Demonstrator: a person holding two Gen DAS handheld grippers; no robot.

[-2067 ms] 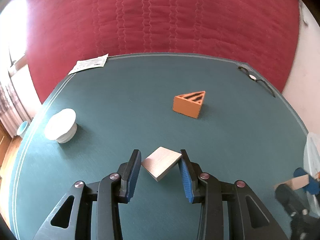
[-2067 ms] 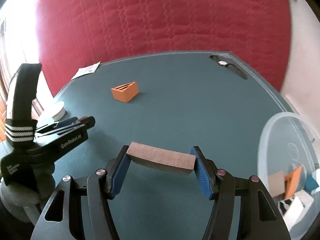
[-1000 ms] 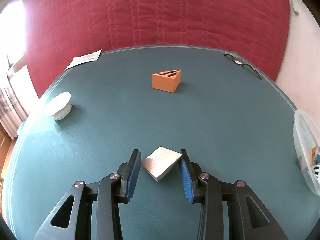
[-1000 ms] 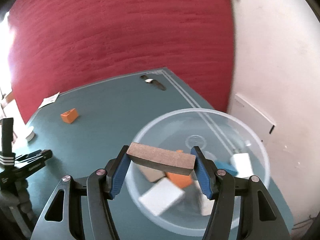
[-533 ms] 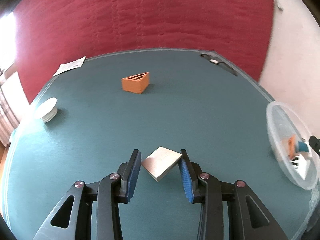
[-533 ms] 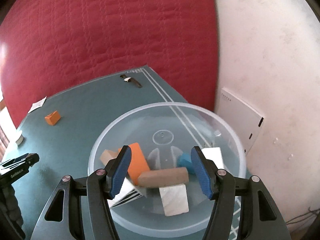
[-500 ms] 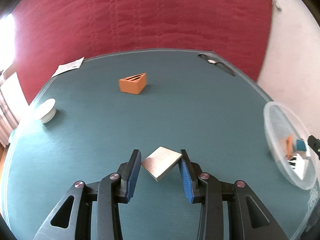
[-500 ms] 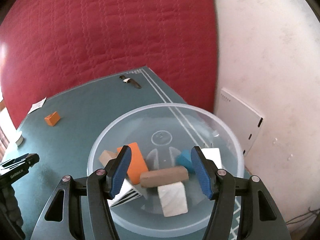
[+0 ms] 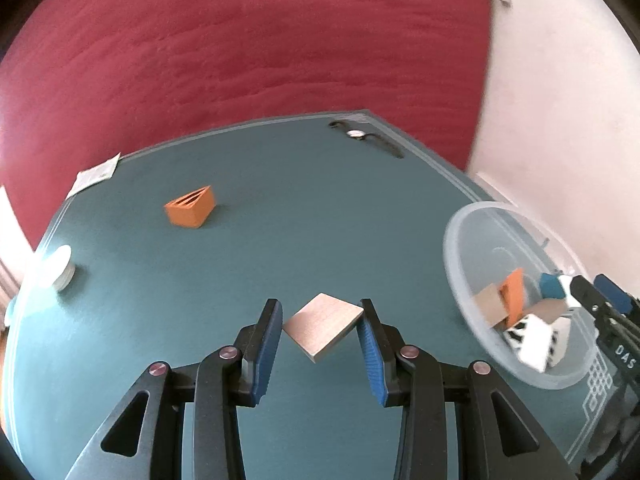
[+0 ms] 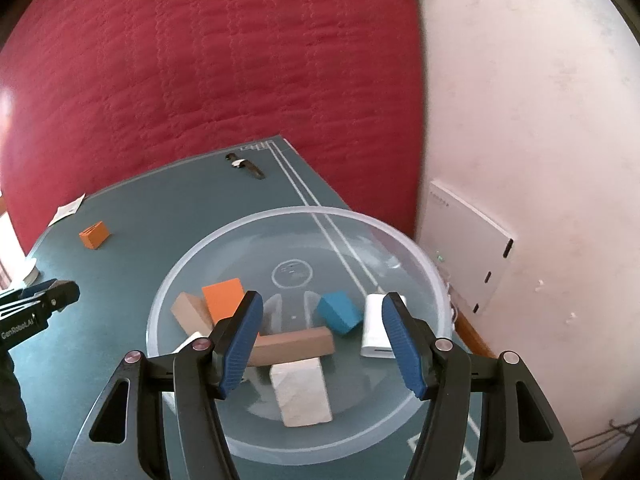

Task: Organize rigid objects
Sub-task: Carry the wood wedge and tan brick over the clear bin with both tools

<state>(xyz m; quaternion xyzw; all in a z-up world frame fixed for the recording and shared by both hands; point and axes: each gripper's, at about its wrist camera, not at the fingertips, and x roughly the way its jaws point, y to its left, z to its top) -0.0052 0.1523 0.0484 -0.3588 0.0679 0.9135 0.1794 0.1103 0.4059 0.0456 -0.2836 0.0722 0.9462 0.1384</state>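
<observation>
While my left claw (image 9: 320, 344) pinches a pale wooden tile (image 9: 323, 327) corner to corner above the green bench (image 9: 280, 220), an orange wedge (image 9: 189, 211) sits far to its left. Rightward, my right claw (image 10: 322, 342) hangs parted and empty over the clear bowl (image 10: 400, 240), where the brown block (image 10: 294, 346) lies among others.

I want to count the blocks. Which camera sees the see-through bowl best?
The right wrist view: the clear bowl sits whole under the open right gripper, blocks inside spread out plainly. The left wrist view shows the bowl only at its right edge, squashed, partly hidden.
</observation>
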